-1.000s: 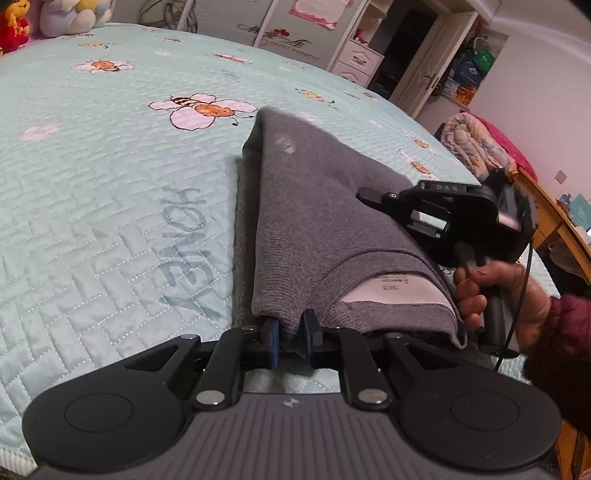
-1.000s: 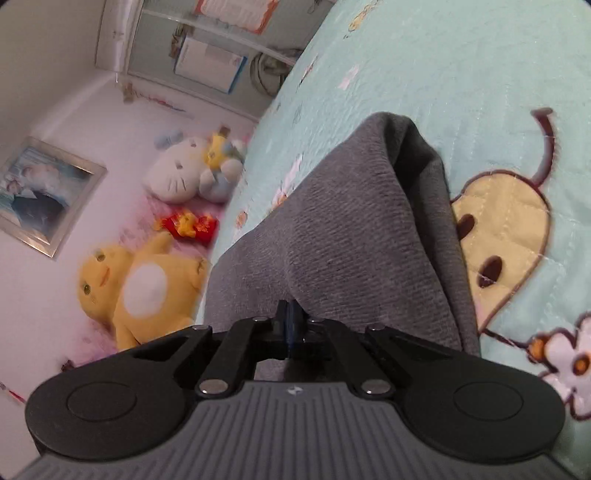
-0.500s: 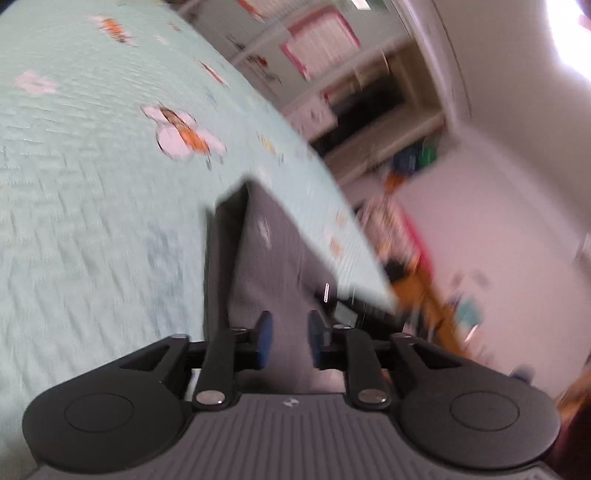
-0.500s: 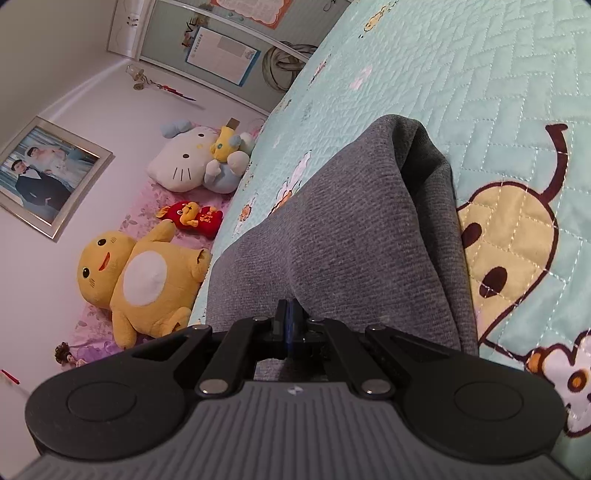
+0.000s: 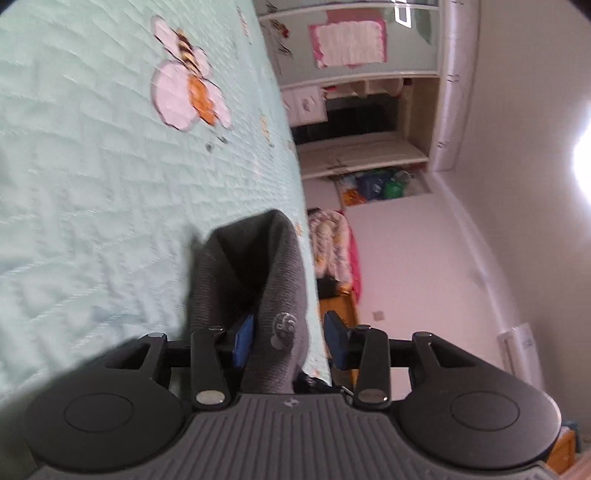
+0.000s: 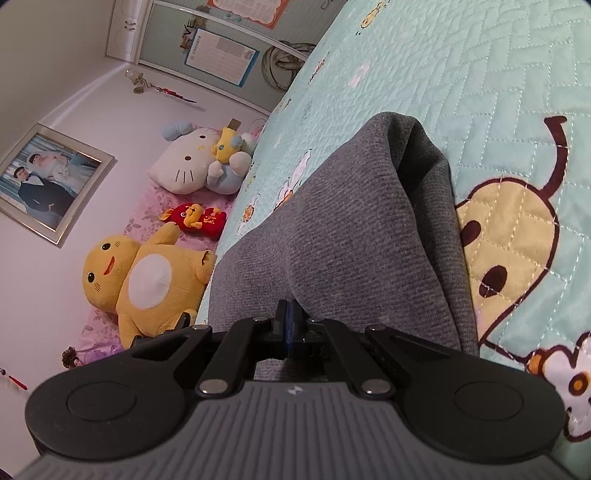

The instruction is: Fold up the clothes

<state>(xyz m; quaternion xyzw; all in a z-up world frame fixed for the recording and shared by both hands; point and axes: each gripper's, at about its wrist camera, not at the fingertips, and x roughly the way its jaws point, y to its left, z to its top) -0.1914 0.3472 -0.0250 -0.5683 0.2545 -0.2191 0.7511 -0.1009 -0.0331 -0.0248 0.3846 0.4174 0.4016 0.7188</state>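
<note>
While the grey sweater (image 6: 343, 236) is lying doubled on the quilted bedspread (image 6: 480, 74), we are keeping the right gripper (image 6: 290, 325) pinched tight on its edge; the left gripper (image 5: 290, 341) is standing spread around a fold (image 5: 284, 295), so we are closing squarely before lifting evenly.

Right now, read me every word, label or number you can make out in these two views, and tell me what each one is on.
"VE": dark letters on the cabinet door, the start cut off.
Blue-bordered poster: print too small to read.
Orange-bordered poster: too small to read.
Pink-framed sheet: blurred, unreadable.
Round mark on the grey garment: blurred, unreadable.
Red plush toy: gold marks, not legible.
</note>
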